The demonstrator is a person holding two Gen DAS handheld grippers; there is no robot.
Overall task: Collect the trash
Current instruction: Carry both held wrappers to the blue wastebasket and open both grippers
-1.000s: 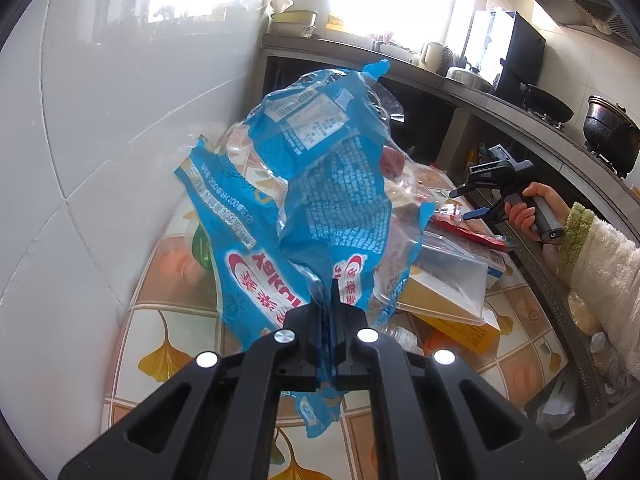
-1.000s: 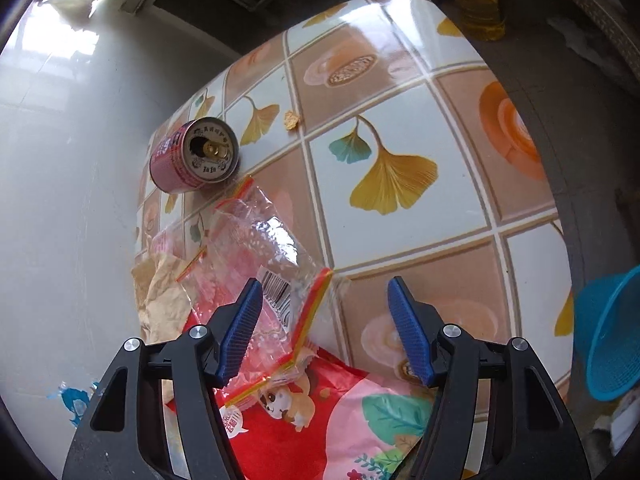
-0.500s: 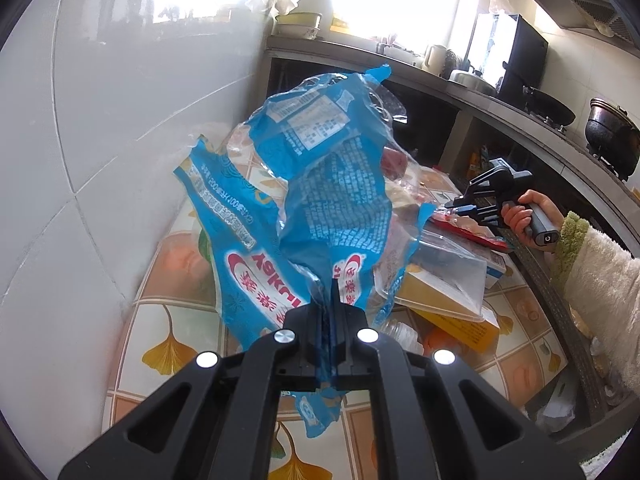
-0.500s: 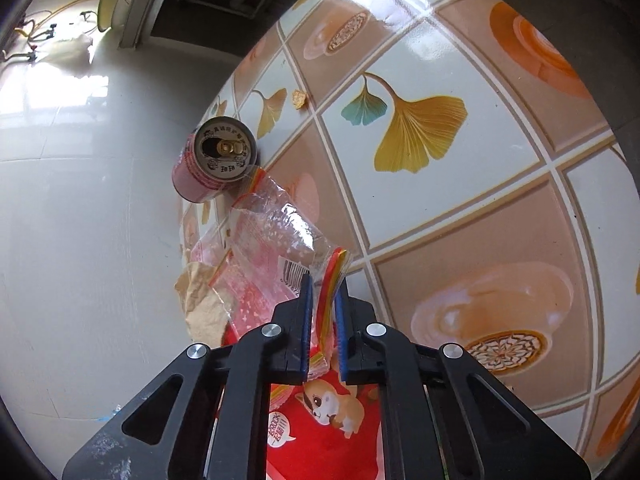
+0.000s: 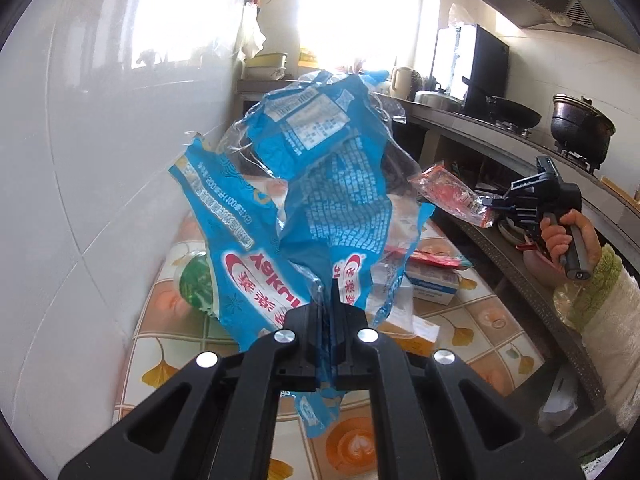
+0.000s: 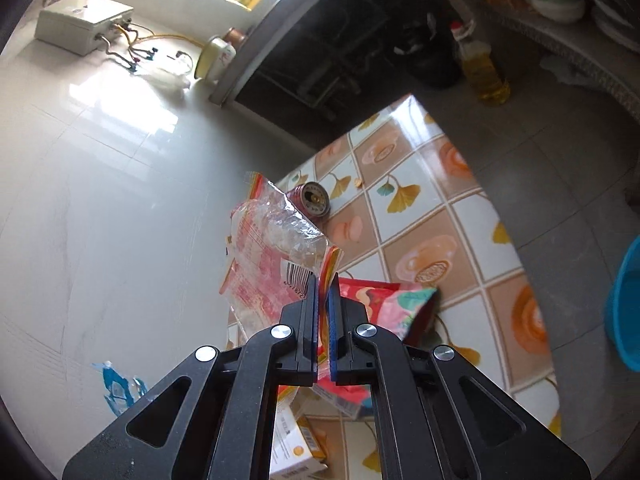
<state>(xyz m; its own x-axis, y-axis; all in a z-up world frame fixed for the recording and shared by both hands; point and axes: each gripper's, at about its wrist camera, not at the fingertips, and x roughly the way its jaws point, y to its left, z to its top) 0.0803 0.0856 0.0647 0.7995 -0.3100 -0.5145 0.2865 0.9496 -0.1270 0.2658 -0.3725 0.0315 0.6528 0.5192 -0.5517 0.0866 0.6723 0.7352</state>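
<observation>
My left gripper (image 5: 329, 300) is shut on a large blue plastic wrapper (image 5: 320, 184) and holds it up above the tiled table (image 5: 472, 320). My right gripper (image 6: 327, 288) is shut on a clear red-printed wrapper (image 6: 268, 256), lifted off the table; it also shows in the left wrist view (image 5: 452, 192), hanging from the right gripper (image 5: 490, 203). A pink can (image 6: 314, 200) lies on its side near the table's far edge. A red and pink packet (image 6: 384, 300) lies under the right gripper.
More trash lies on the table: cardboard boxes (image 5: 432, 280), an orange and white box (image 6: 296, 444), a green-lidded item (image 5: 194, 282). A white tiled wall (image 5: 100, 180) borders the table's left side. A blue basket (image 6: 624, 308) stands on the floor. A counter with pots (image 5: 580, 128) runs along the right.
My right gripper shut on the clear red wrapper and lifted it off the table. My left gripper rose slightly, still holding the blue wrapper.
</observation>
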